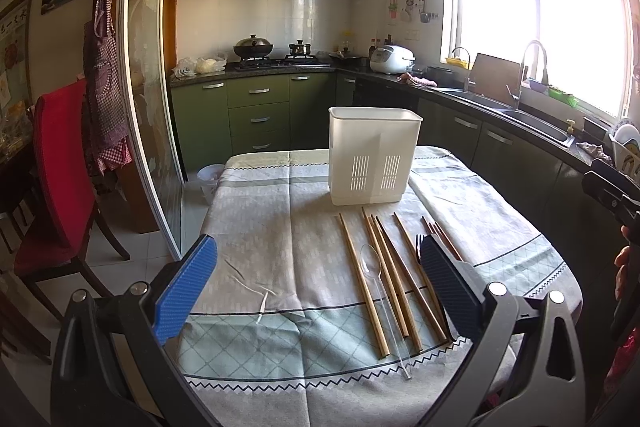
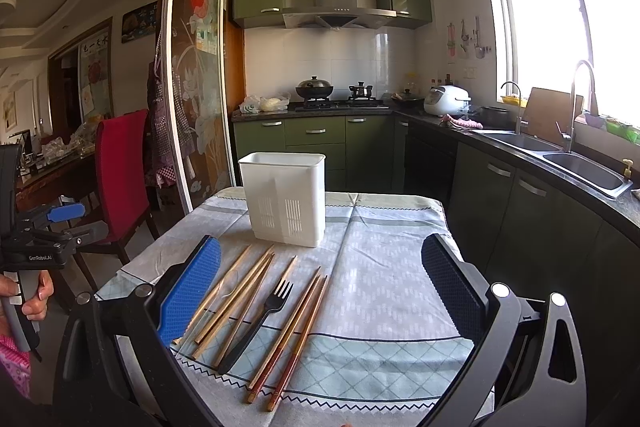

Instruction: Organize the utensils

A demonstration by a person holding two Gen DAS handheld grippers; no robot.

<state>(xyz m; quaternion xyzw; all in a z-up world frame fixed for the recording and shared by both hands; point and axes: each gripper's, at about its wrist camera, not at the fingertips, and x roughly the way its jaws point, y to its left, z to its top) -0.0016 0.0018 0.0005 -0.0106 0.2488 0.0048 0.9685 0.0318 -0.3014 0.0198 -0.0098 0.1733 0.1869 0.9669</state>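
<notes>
A white slotted utensil holder (image 1: 374,155) (image 2: 285,203) stands upright on the clothed table (image 1: 280,227) (image 2: 384,267). In front of it lie several wooden chopsticks (image 1: 384,279) (image 2: 236,295), a clear plastic spoon (image 1: 376,275), a black plastic fork (image 2: 264,319) and a pair of red-ended chopsticks (image 2: 292,339). My left gripper (image 1: 320,279) is open and empty above the table's near edge, left of the utensils. My right gripper (image 2: 320,287) is open and empty, with the utensils between its fingers, nearer the left one.
A red chair (image 1: 60,179) (image 2: 120,179) stands left of the table by a glass sliding door (image 1: 148,107). Green cabinets, a stove with pots (image 1: 256,49) and a sink counter (image 1: 520,115) run behind and to the right. The other gripper shows at each view's edge (image 1: 616,195) (image 2: 44,239).
</notes>
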